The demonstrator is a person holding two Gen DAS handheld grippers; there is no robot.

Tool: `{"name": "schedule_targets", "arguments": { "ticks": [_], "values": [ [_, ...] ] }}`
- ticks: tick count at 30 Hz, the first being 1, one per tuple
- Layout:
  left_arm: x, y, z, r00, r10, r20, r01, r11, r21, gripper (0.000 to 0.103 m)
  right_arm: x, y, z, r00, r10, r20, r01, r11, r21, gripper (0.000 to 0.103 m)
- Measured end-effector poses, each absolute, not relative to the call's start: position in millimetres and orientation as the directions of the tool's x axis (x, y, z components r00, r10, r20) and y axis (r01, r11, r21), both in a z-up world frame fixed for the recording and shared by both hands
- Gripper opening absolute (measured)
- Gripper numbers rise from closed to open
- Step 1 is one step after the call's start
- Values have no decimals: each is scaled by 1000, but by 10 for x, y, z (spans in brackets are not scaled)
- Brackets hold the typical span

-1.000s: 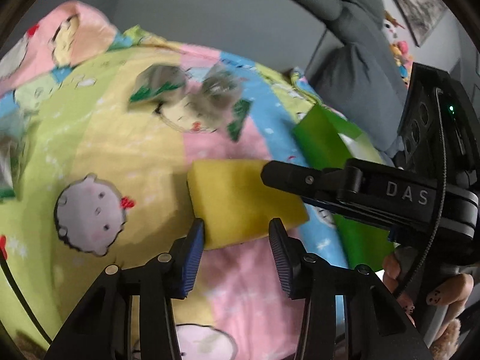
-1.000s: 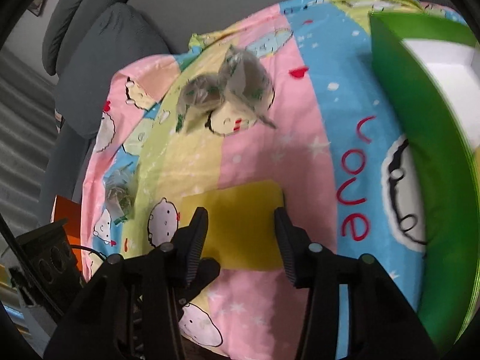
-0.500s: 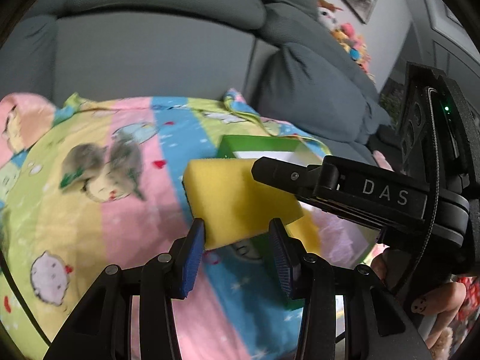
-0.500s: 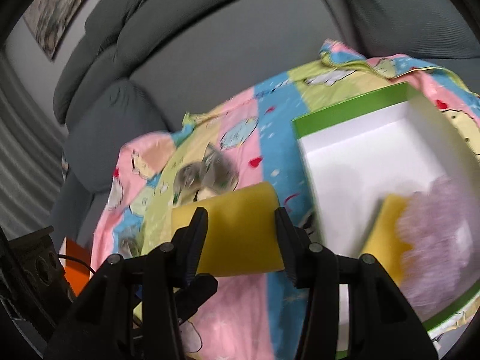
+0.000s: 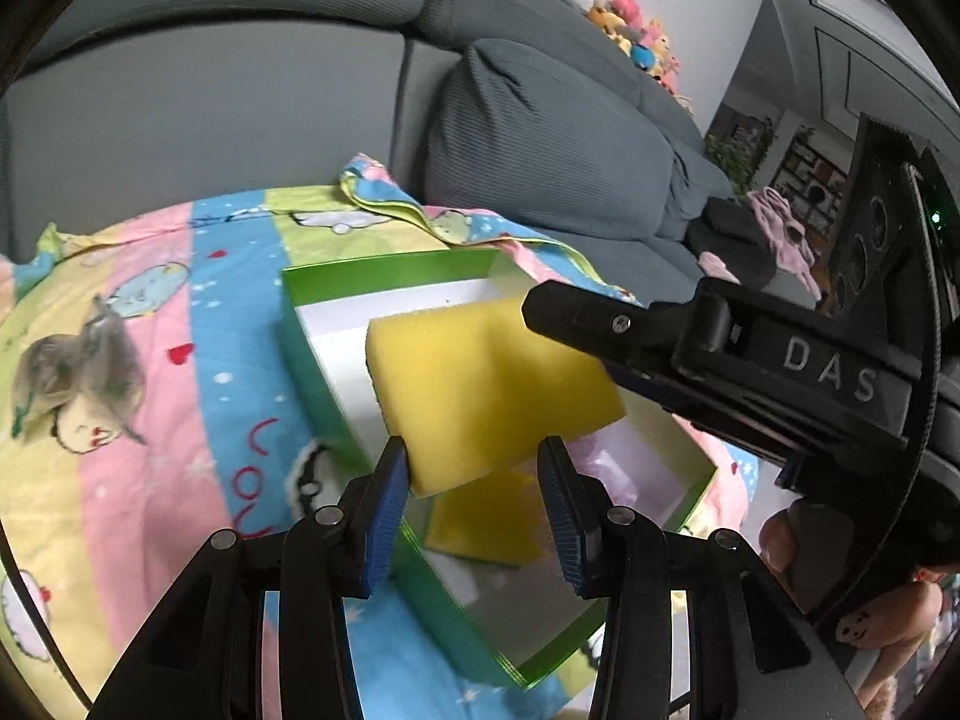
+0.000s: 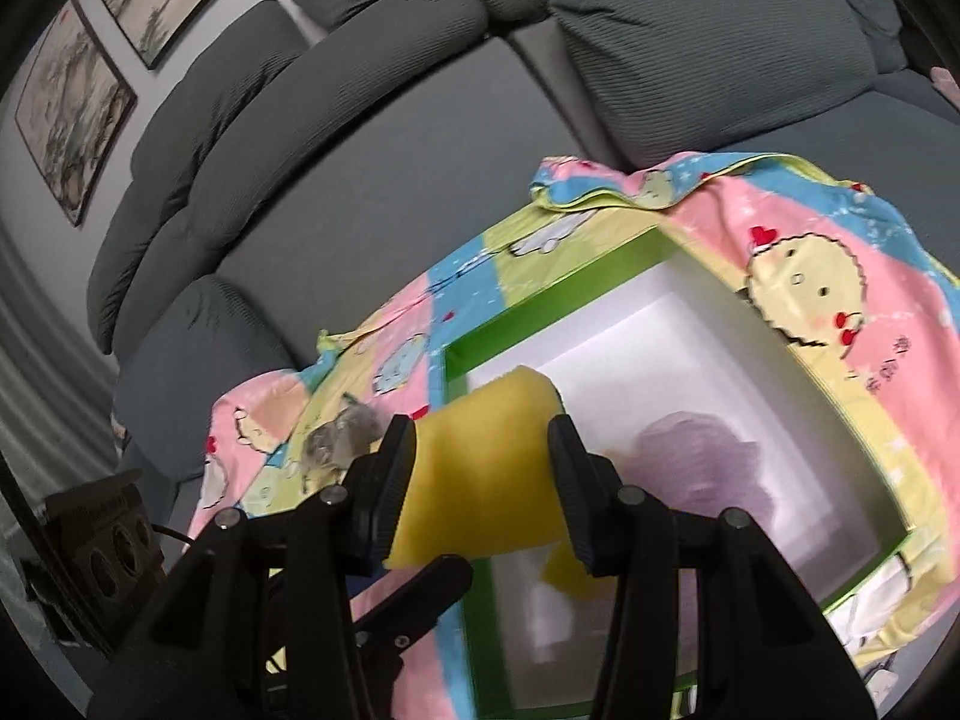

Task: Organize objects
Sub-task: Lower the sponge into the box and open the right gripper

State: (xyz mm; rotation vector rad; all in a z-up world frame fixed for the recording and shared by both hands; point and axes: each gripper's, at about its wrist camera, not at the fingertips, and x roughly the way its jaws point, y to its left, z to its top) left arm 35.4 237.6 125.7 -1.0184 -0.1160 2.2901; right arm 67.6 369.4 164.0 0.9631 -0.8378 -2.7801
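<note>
left tool [image 5: 474,480]: black, blue ribbed pads, silver screws | right tool [image 6: 483,483]: black, "DAS" lettering

Two fisheye views, one on each hand's tongs, looking forward and down along the fingers. Both very close above the green box [image 5: 312,354] [image 6: 480,630] on the bright cloth [image 5: 180,420] [image 6: 840,276]. Same yellow sponge [image 5: 480,384] [image 6: 480,480], same grey sofa [image 5: 540,120] [image 6: 420,120] behind.

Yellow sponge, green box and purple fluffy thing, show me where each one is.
yellow sponge [image 5: 480,384], left wrist view, middle of its top face.
green box [image 6: 552,300], right wrist view, far rim.
purple fluffy thing [image 6: 708,468], right wrist view, its blurred centre inside the box.
</note>
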Motion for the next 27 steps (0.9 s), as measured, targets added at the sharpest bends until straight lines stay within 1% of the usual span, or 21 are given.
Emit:
{"name": "schedule_targets", "arguments": {
  "ticks": [9, 14, 27],
  "values": [
    [284, 2691, 1171, -472, 580, -664, -520, -791, -323, 44, 648, 4017, 1452, -784, -194, -590, -198, -823, 533, 46],
    [271, 2825, 1173, -461, 581, -670, -533, -786, -314, 44, 665, 4153, 1395, -785, -180, -592, -235, -799, 554, 46],
    [233, 3002, 1017, -405, 590, -698, -539, -771, -339, 44, 674, 4300, 1260, -752, -109, -650, -334, -787, 518, 46]
  ]
}}
